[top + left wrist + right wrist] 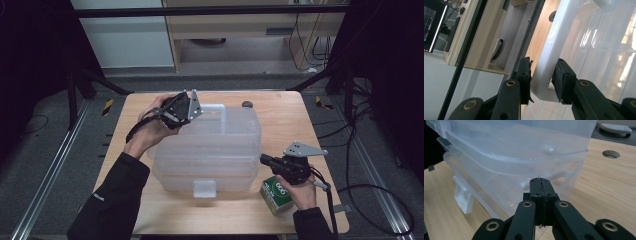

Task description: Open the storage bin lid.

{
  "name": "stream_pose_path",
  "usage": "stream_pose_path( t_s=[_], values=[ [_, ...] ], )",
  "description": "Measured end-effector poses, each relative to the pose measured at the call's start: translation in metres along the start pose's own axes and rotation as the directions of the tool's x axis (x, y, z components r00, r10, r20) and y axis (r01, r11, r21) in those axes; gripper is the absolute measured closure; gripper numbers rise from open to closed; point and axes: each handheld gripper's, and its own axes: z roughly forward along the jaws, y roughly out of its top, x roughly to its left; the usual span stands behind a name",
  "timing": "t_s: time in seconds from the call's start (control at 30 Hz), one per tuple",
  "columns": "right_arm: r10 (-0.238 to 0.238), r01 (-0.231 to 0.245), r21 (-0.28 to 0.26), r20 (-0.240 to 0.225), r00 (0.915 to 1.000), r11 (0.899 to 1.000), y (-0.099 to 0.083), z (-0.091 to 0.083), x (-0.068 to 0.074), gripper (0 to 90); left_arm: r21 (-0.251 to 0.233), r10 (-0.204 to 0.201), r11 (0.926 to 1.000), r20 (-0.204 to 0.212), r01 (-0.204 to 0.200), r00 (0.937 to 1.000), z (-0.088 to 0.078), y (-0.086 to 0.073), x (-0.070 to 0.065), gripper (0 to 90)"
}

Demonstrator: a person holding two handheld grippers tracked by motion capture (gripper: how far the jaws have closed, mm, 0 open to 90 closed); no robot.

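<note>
A clear plastic storage box (210,145) with a lid stands in the middle of the wooden table (280,115). At its far edge my left gripper (199,111) is shut on the white handle (214,106). In the left gripper view the handle (559,37) runs between the two pads, and the left gripper (541,77) presses it from both sides. My right gripper (263,159) hovers at the box's right side, shut with nothing in it. In the right gripper view the right gripper (540,182) sits just in front of the box wall (511,152).
A green carton (276,194) lies on the table under the right hand. A white latch (204,188) hangs at the box's near side. A round hole (247,104) marks the far table edge. Bare wood lies to the right of the box.
</note>
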Motion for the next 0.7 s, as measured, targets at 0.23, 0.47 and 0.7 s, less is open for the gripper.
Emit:
stream_pose_path(
  t_s=[0.23, 0.47, 0.7],
  values=[
    [0.002, -0.002, -0.005, -0.002, 1.0, 1.0, 0.002, 0.003, 0.002, 90.0, -0.008, -0.003, 1.0, 0.012, 0.004, 0.9999, -0.002, -0.002, -0.002, 67.5],
    [0.016, -0.016, -0.005, -0.014, 0.9998, 1.0, 0.0, 0.004, 0.001, 90.0, -0.057, -0.052, 0.9969, 0.037, 0.054, 0.998, -0.015, -0.009, -0.001, 56.9],
    [0.014, -0.014, -0.004, -0.014, 0.9998, 1.0, 0.0, 0.004, 0.001, 90.0, -0.114, -0.125, 0.9851, 0.04, 0.128, 0.9914, -0.035, -0.019, -0.002, 48.1]
  ],
)
